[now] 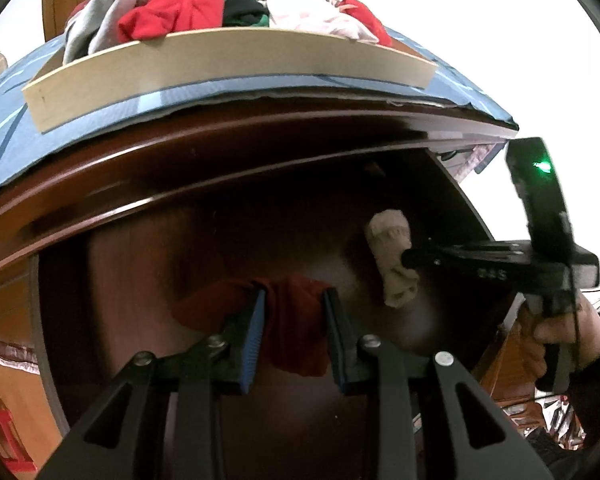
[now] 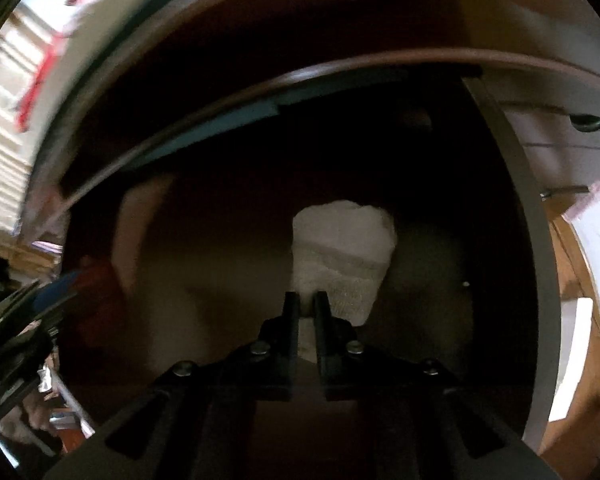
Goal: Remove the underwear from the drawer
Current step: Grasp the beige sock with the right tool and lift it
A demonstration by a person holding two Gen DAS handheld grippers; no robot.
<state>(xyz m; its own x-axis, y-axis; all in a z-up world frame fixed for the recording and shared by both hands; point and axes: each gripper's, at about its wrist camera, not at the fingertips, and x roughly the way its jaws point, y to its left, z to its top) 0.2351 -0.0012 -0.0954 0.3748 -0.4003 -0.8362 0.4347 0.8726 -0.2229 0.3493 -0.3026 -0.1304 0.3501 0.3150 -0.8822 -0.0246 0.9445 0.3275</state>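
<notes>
Inside the open dark wooden drawer my left gripper is shut on a dark red piece of underwear, which bunches between its blue pads and spills to the left. To its right lies a white folded piece of underwear, with my right gripper pinching its side. In the right wrist view the right gripper is shut on the near edge of that white underwear, cloth showing between the fingers. The red underwear shows dimly at the left there.
On top of the dresser a pale wooden tray holds a heap of red, grey, green and pink clothes, on a blue mat. A hand grips the right tool. The drawer's right wall stands close to the white underwear.
</notes>
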